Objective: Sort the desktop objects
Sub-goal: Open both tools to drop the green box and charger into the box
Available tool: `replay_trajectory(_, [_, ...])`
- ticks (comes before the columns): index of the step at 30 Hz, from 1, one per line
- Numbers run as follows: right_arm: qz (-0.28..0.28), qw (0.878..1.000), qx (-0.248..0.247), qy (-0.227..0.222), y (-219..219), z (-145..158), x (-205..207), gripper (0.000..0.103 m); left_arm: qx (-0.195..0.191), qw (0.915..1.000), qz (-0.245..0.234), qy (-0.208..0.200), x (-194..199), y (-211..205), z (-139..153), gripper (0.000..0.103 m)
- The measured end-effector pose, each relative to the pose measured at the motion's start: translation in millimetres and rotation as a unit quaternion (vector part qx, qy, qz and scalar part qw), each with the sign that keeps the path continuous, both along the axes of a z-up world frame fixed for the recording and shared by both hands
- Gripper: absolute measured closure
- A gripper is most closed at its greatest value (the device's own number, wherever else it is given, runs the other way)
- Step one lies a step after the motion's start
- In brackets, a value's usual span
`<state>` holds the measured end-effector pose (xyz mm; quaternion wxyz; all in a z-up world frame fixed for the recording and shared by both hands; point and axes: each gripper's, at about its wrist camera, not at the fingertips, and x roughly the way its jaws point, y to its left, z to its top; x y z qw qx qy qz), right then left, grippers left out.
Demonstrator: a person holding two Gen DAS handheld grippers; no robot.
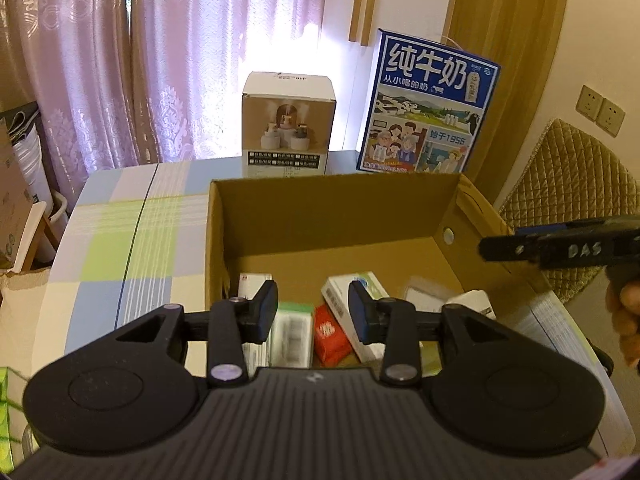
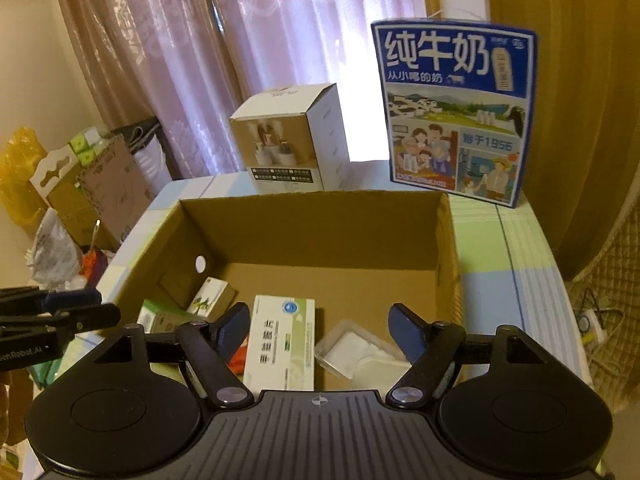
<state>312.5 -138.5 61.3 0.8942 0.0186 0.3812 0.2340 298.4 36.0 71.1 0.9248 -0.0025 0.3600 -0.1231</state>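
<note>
The left gripper (image 1: 313, 310) is held above the near end of the cardboard box (image 1: 320, 208), jaws parted, with nothing between the fingers (image 1: 267, 308). The right gripper (image 2: 323, 330) is likewise held over the near end of the box, jaws spread wider and empty. The right hand (image 1: 626, 312) is partly seen beside the box's right wall.

cardboard box (image 2: 320, 232): open, upright on table | inside: white-green carton (image 2: 280, 342) flat, red packet (image 1: 330, 334), clear pouch (image 2: 356, 354)
</note>
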Motion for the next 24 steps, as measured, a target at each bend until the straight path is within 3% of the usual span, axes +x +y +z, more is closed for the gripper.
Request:
replay_trajectory(8, [0.014, 1.000, 0.005, -0.005, -25.9, 13.4, -68.6, 0.016, -0.002, 0.9999, 0.009, 0.006, -65.1, 9.5, 1.8, 0.064])
replay_trajectory(14, [0.043, 0.999, -0.027, 0.010, -37.3, -10.3, -129.4, 0.013, 0.008, 0.9996, 0.016, 0.023, -117.4, 18.4, -8.5, 0.059])
replay_trajectory(19, [0.044, 0.998, -0.022, 0.051, -51.7, -36.3, -165.2, 0.012, 0.009, 0.9991, 0.019, 0.036, -163.8, 22.6, -21.4, 0.051])
replay_trajectory(24, [0.038, 0.997, -0.011, 0.070, -55.9, -53.1, -187.3, 0.011, 0.024, 0.9983, 0.019, 0.050, -200.6, 19.5, -38.6, 0.049])
